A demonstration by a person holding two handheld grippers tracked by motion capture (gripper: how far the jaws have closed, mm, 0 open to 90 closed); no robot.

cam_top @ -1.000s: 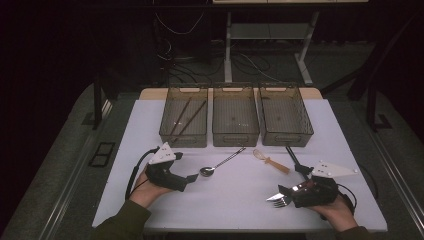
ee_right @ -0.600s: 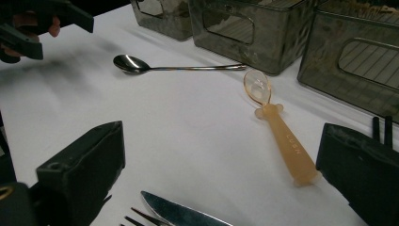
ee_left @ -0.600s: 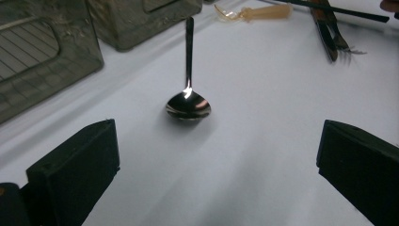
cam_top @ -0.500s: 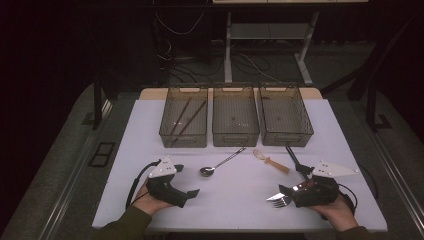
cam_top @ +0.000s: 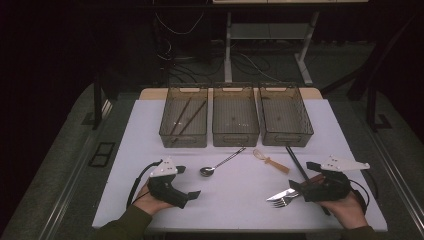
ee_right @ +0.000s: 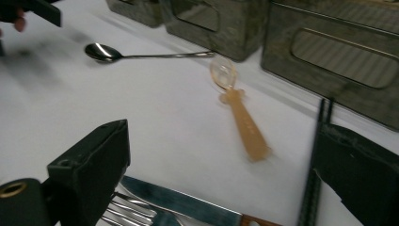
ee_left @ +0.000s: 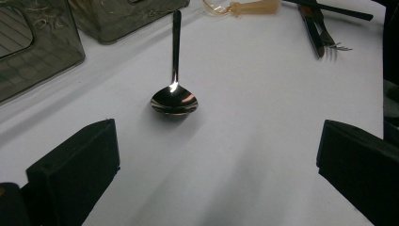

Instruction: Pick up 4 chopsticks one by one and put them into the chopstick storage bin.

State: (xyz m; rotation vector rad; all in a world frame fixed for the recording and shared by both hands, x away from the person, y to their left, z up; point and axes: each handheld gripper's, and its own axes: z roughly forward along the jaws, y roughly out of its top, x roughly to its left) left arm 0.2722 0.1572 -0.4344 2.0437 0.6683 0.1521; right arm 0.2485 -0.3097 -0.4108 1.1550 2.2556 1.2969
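Left gripper view puts the spoon (ee_left: 174, 96) straight ahead on the white counter (ee_left: 263, 141), bowl toward the camera, lying apart from and beyond the left gripper (cam_top: 188, 182). Its jaws have just been opening and now stand wide with nothing between them, likely ready to reach for it. The right gripper (cam_top: 298, 176) is open too, over a knife (ee_right: 188, 203), fork (ee_right: 127, 211) and chopsticks (ee_right: 316, 160).
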